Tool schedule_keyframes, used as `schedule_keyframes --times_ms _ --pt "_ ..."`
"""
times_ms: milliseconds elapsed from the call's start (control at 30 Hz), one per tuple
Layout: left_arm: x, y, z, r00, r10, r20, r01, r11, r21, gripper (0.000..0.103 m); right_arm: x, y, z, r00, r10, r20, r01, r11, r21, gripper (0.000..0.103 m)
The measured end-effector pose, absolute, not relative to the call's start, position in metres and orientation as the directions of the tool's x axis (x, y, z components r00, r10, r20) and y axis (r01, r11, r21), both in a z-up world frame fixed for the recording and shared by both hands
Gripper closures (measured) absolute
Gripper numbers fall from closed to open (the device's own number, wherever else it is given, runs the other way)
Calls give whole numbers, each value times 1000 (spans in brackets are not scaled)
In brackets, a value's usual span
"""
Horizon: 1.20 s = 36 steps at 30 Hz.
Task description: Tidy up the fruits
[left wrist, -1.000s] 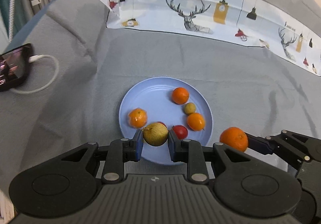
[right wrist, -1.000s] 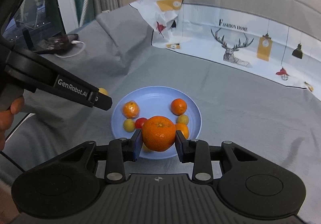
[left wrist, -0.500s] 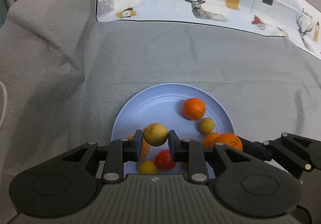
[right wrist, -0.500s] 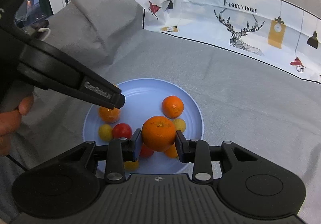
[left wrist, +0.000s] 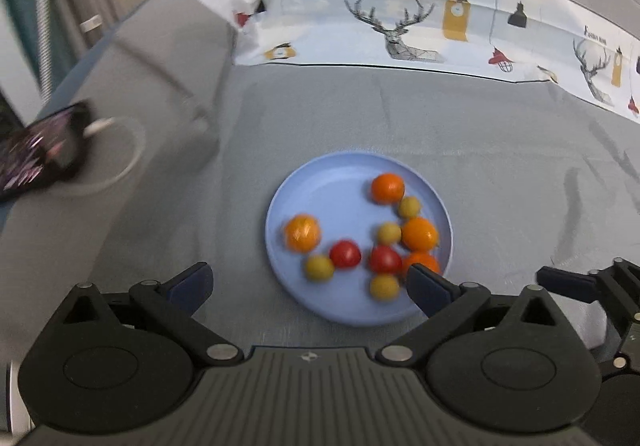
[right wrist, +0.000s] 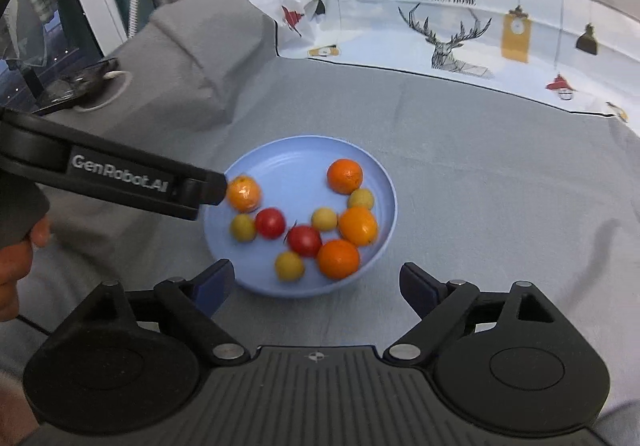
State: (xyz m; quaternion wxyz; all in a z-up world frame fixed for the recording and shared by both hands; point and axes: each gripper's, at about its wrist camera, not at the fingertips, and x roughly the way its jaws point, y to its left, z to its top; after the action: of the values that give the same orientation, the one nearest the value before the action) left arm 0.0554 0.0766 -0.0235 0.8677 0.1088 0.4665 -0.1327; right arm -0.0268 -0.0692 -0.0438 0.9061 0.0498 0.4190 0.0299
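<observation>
A light blue plate (left wrist: 316, 186) on the grey cloth holds several oranges, two red tomatoes (left wrist: 345, 254) and several small yellow fruits (left wrist: 319, 267). My left gripper (left wrist: 306, 278) hangs over the plate's near edge. Its jaws are opening wide with nothing between them. In the right wrist view the same plate (right wrist: 288, 162) lies just beyond my right gripper (right wrist: 316, 274). Its jaws are also opening and hold nothing. An orange (right wrist: 338, 258) rests at the plate's near side. The left gripper's finger (right wrist: 200, 194) reaches in beside the leftmost orange (right wrist: 244, 193).
A phone (left wrist: 36, 150) with a white cable lies at the far left. A patterned cloth with deer prints (left wrist: 400, 30) covers the back. A person's hand (right wrist: 16, 258) grips the left tool. Grey cloth (left wrist: 500, 166) surrounds the plate.
Both grippers let go. The yellow fruit left the left jaws and the orange left the right jaws; both now lie on the plate. Both grippers drew back from the plate.
</observation>
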Motion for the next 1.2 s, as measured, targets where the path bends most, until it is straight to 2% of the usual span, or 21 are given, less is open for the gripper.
schedule_keyframes --times_ms 267,633,1200 --pt "1 97 1 589 -118 -800 261 964 50 0 -83 -51 -21 722 14 -692 -10 1000 10 7" --pt "-56 97 23 666 -141 -733 287 955 78 0 -132 -42 4 804 -45 -593 24 999 -44 3" --pt "-75 99 30 686 -145 -713 296 951 91 0 -157 -35 15 831 -64 -552 36 997 -62 2"
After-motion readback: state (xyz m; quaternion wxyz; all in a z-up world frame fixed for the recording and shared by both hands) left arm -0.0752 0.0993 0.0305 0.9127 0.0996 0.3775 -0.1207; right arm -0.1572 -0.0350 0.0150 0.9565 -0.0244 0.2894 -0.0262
